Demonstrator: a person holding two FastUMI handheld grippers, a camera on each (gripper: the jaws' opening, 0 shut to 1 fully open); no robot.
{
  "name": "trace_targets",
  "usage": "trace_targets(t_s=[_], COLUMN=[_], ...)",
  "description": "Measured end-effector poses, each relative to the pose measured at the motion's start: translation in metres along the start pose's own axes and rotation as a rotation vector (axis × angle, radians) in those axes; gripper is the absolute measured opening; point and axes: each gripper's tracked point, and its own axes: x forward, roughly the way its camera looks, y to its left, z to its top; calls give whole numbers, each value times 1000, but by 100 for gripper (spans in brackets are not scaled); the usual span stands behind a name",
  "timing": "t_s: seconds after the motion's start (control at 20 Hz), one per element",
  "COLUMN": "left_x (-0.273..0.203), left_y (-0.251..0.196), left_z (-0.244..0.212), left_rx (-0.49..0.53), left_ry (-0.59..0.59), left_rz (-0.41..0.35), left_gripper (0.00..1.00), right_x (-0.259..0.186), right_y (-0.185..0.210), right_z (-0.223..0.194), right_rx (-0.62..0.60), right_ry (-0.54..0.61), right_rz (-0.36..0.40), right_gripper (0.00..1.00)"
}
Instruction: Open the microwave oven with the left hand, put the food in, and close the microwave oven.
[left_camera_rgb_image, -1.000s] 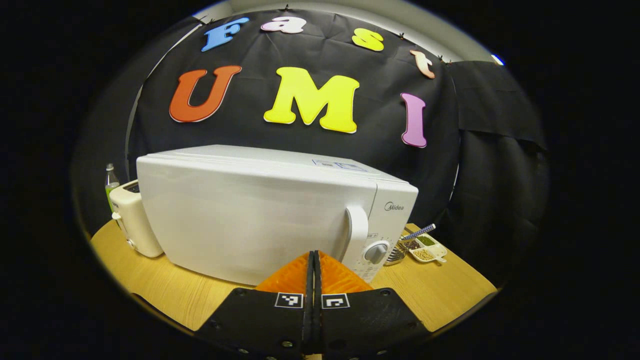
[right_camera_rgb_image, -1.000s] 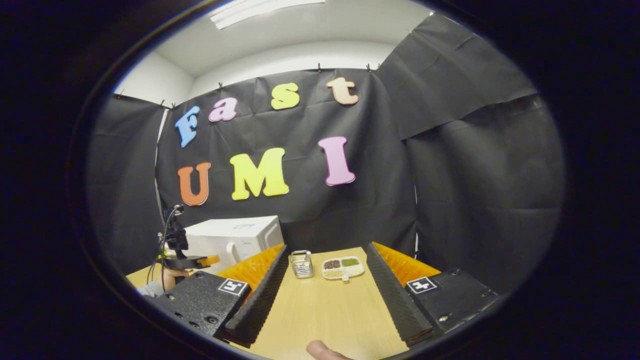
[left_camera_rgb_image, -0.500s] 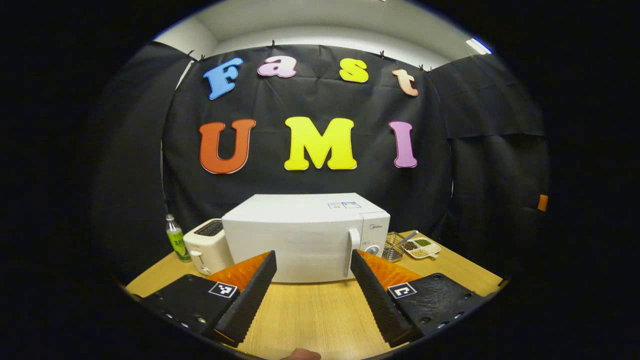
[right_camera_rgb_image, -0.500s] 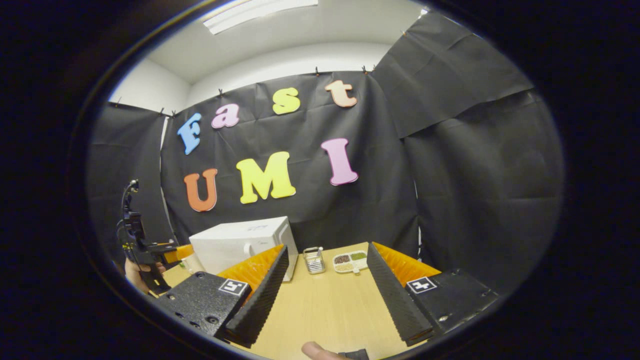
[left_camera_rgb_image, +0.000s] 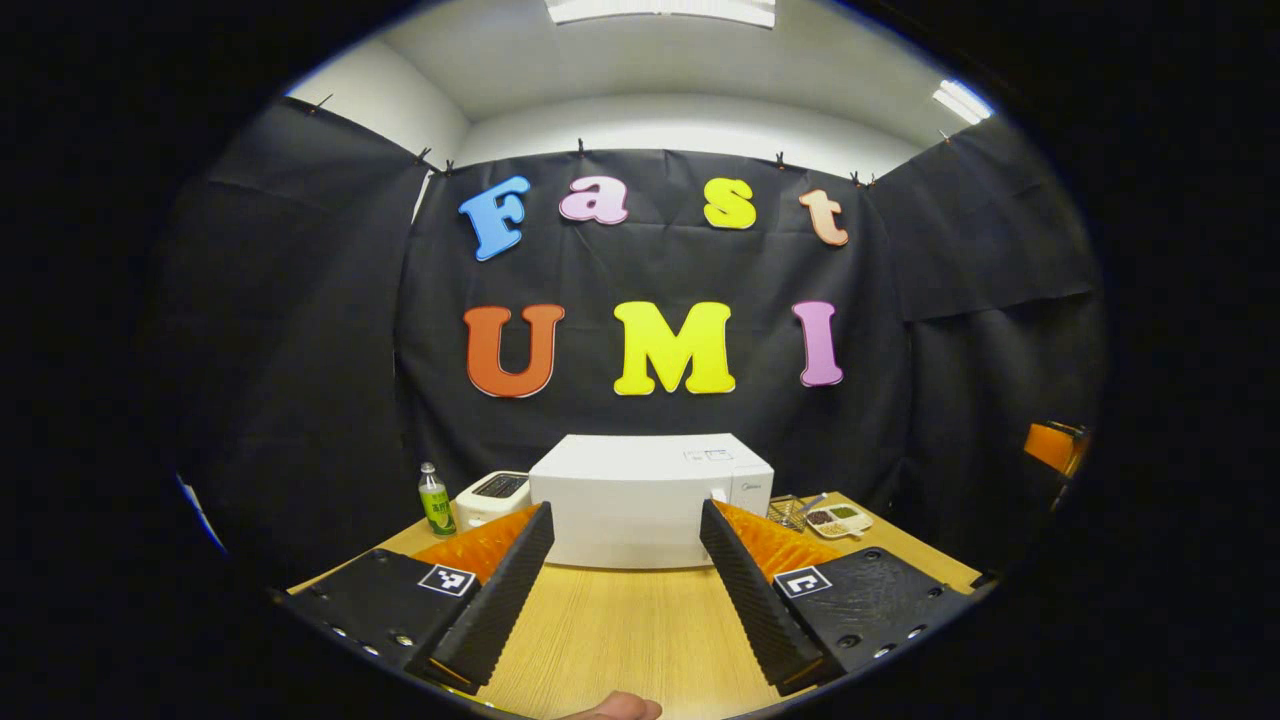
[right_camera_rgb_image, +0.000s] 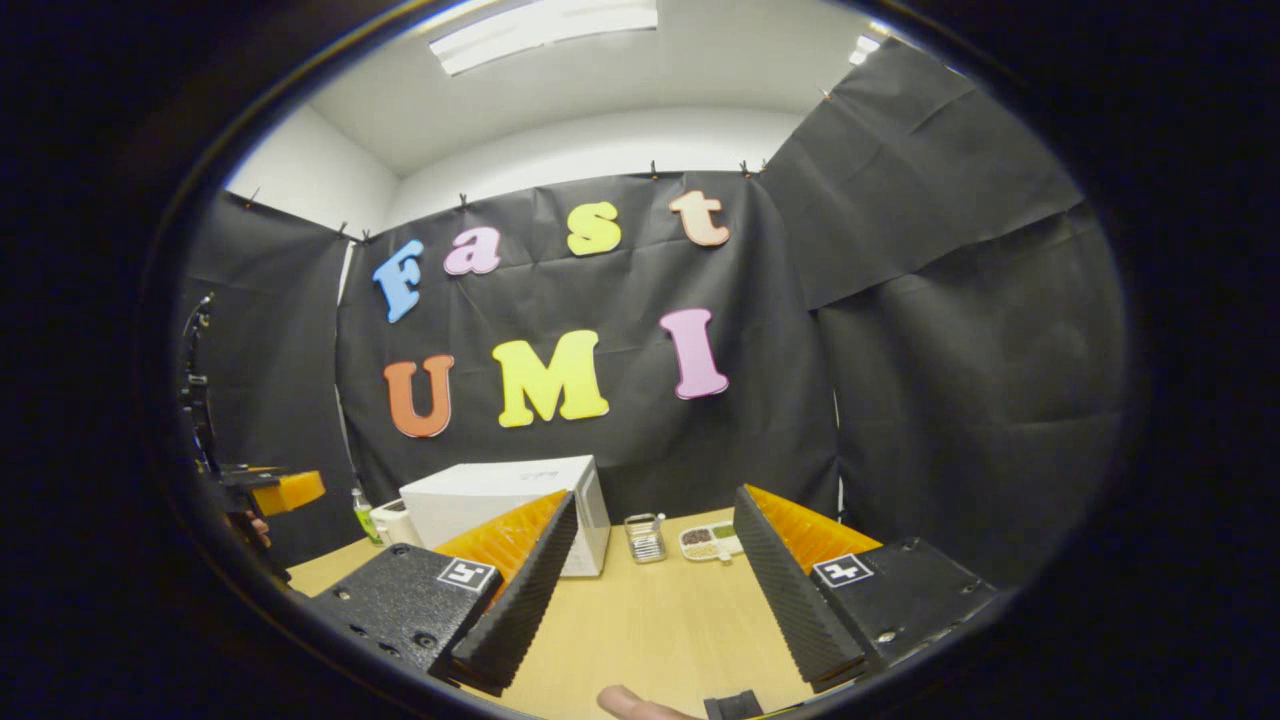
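The white microwave (left_camera_rgb_image: 650, 500) stands at the back of the wooden table (left_camera_rgb_image: 620, 630) with its door shut and its handle (left_camera_rgb_image: 717, 497) at the right. It also appears at the left in the right gripper view, microwave (right_camera_rgb_image: 510, 500). A white divided food tray (left_camera_rgb_image: 838, 520) with beans lies right of it, tray (right_camera_rgb_image: 710, 541). My left gripper (left_camera_rgb_image: 620, 590) is open, well back from the microwave, nothing between its fingers. My right gripper (right_camera_rgb_image: 650, 590) is open over the table, empty. The left gripper (right_camera_rgb_image: 270, 490) shows far left in the right gripper view.
A wire basket (left_camera_rgb_image: 790, 512) sits between microwave and tray, basket (right_camera_rgb_image: 645, 537). A white toaster (left_camera_rgb_image: 490, 490) and a green bottle (left_camera_rgb_image: 435, 498) stand left of the microwave. An orange part of the right gripper (left_camera_rgb_image: 1050, 445) shows at far right. A fingertip (right_camera_rgb_image: 630, 705) shows at the bottom edge.
The left gripper was shut close to the microwave door, then opened and drew far back from it. The right gripper also drew back and tilted up.
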Motion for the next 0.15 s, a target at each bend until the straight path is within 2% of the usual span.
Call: trace_targets(t_s=[0.15], left_x=[-34], left_y=[-1], left_z=[11], left_rx=[-23], left_ry=[-47], left_rz=[-17], left_gripper=[93], right_x=[-8], right_y=[14], right_z=[2], right_rx=[1], right_ry=[-2], right_rz=[25], right_gripper=[90])
